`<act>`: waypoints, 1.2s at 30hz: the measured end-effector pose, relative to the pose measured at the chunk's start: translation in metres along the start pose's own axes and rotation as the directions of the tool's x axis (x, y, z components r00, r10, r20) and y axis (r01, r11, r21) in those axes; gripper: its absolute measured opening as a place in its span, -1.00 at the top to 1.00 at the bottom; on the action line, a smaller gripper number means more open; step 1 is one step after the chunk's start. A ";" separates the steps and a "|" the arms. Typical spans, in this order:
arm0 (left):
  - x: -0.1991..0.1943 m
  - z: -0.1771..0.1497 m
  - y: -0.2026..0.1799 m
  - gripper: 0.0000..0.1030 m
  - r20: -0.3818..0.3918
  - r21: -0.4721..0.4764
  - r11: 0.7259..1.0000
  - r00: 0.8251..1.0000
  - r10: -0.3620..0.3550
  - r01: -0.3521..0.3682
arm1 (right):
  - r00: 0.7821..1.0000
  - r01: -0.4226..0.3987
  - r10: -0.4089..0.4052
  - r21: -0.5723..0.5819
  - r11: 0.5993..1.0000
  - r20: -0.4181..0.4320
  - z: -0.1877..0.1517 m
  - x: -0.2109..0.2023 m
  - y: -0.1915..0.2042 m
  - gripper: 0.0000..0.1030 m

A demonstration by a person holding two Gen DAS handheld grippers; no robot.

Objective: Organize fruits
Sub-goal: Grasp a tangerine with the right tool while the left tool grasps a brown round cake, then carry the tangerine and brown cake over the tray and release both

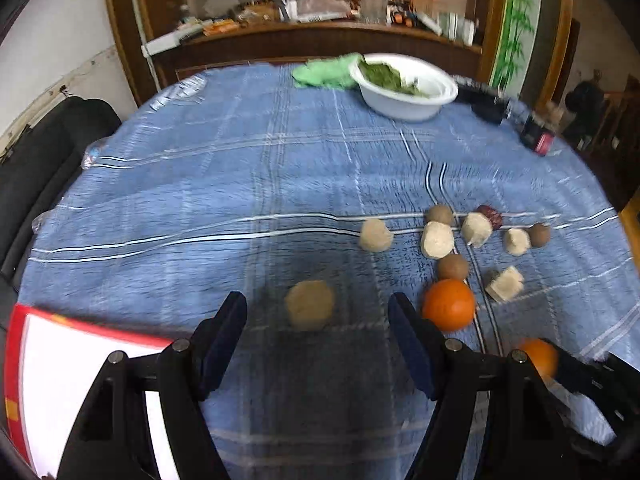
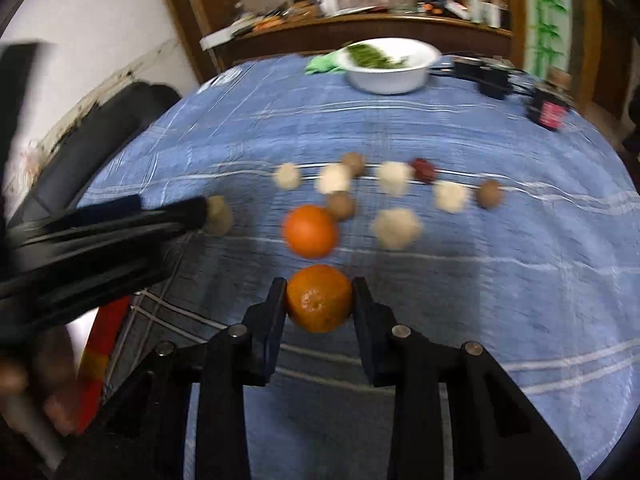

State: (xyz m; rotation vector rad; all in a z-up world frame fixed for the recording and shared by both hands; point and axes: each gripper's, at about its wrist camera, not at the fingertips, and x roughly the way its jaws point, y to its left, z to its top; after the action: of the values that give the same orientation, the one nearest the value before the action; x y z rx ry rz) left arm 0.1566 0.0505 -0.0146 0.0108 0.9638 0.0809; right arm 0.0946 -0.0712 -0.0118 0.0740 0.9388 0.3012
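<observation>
- Fruit lies loose on the blue checked tabletop (image 1: pixel 200 184), most of it gathered toward the right side of the near half: pale peeled chunks, small brown round fruits, one dark red fruit (image 1: pixel 491 216) and an orange (image 1: pixel 449 309).
- Right tool (image 2: pixel 319 299) is closed on a second orange (image 2: pixel 319 298); both fingers press its sides, and it seems to sit just above the cloth near the front edge, though whether it is lifted clear I cannot tell.
- Left tool (image 1: pixel 318 322) stands wide open and holds nothing; a pale chunk (image 1: pixel 309 304) lies on the cloth between its fingers, not yet touched by either.
- Loose orange rests just outside the left tool's right finger, touching or nearly touching a brown fruit (image 1: pixel 452 267) behind it.
- Red-edged white tray (image 1: pixel 60 360) sits at the near left corner, partly under the left tool; it looks the likely place for sorted fruit, but that is a guess.
- Far edge carries a white bowl (image 1: pixel 404 98) of greens beside a green cloth (image 1: pixel 324 72), well apart from the fruit.
- Step in hand, as I judge it: the right side has an orange gripped for carrying, while the left is lining up on the pale chunk.
- Next move calls for the left fingers to close squarely on that chunk without nudging the nearby orange, and for the right to carry its orange over without crossing the left arm; both views are blurred, so the finer contacts are uncertain.
</observation>
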 end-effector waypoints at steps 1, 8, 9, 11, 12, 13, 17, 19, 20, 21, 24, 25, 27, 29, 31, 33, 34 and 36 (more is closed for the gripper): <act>0.006 0.000 -0.002 -0.21 -0.012 0.007 1.000 1.000 0.011 -0.011 | 1.000 0.002 -0.002 0.009 1.000 0.009 -0.003 -0.006 -0.007 0.34; -0.008 -0.011 0.007 0.52 -0.012 -0.009 0.999 0.999 0.048 -0.048 | 0.999 -0.010 0.009 0.008 1.000 0.032 -0.013 -0.030 -0.018 0.34; -0.014 -0.015 0.007 0.52 0.000 -0.008 0.999 0.999 0.049 -0.049 | 0.999 -0.009 0.008 0.002 1.000 0.032 -0.015 -0.031 -0.017 0.34; -0.027 -0.024 0.008 0.52 0.004 -0.021 0.999 0.999 0.035 -0.035 | 1.000 -0.012 0.012 -0.004 1.000 0.029 -0.017 -0.033 -0.014 0.34; -0.034 -0.031 0.009 0.52 0.004 -0.026 0.999 1.000 0.022 -0.022 | 0.999 -0.013 0.013 -0.007 1.000 0.029 -0.020 -0.034 -0.012 0.34; -0.041 -0.037 0.009 0.52 0.007 -0.024 1.000 1.000 0.015 -0.015 | 0.999 -0.011 0.012 -0.013 1.000 0.030 -0.024 -0.037 -0.009 0.34; -0.061 -0.059 0.005 0.52 0.014 -0.029 0.999 1.000 -0.014 0.015 | 1.000 0.002 -0.001 -0.013 1.000 0.026 -0.037 -0.043 -0.005 0.34; -0.066 -0.066 0.000 0.52 0.012 -0.024 0.999 1.000 -0.029 0.029 | 1.000 0.013 -0.013 -0.012 1.000 0.029 -0.044 -0.049 -0.003 0.34; -0.069 -0.069 -0.002 0.52 0.013 -0.022 0.999 0.999 -0.037 0.037 | 0.999 0.018 -0.018 -0.009 1.000 0.029 -0.047 -0.052 -0.003 0.34; -0.073 -0.076 -0.005 0.52 0.016 -0.017 0.999 0.999 -0.046 0.046 | 0.999 0.022 -0.022 -0.005 1.000 0.030 -0.051 -0.055 -0.003 0.34; -0.080 -0.086 -0.011 0.52 0.019 -0.001 0.998 0.998 -0.062 0.062 | 0.998 0.042 -0.042 0.000 0.999 0.037 -0.059 -0.063 -0.002 0.34; -0.082 -0.090 -0.012 0.52 0.019 0.000 0.998 0.998 -0.067 0.067 | 0.998 0.046 -0.046 0.004 0.999 0.038 -0.061 -0.066 -0.002 0.34; -0.087 -0.095 -0.013 0.52 0.023 0.001 0.997 0.997 -0.077 0.077 | 0.998 0.053 -0.053 0.007 0.999 0.042 -0.065 -0.071 -0.001 0.34; -0.091 -0.101 -0.014 0.52 0.028 0.007 0.997 0.996 -0.081 0.081 | 0.997 0.055 -0.056 0.011 0.998 0.045 -0.068 -0.075 -0.002 0.34; -0.095 -0.106 -0.015 0.52 0.031 0.012 0.997 0.996 -0.080 0.079 | 0.997 0.058 -0.058 0.010 0.998 0.049 -0.071 -0.078 0.000 0.34; -0.098 -0.110 -0.014 0.52 0.035 0.011 0.997 0.996 -0.079 0.079 | 0.997 0.055 -0.055 0.011 0.998 0.050 -0.073 -0.080 0.001 0.34; -0.101 -0.111 -0.014 0.52 0.041 0.009 0.997 0.996 -0.074 0.074 | 0.997 0.053 -0.054 0.009 0.999 0.050 -0.074 -0.080 0.003 0.34; -0.104 -0.113 -0.013 0.52 0.052 0.007 0.998 0.996 -0.067 0.066 | 0.997 0.050 -0.050 0.005 0.999 0.051 -0.076 -0.081 0.006 0.34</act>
State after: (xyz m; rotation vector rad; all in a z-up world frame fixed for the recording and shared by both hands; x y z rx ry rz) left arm 0.0056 0.0270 0.0056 -0.0139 0.9114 0.0166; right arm -0.0127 -0.0939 0.0078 0.0611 0.8890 0.2506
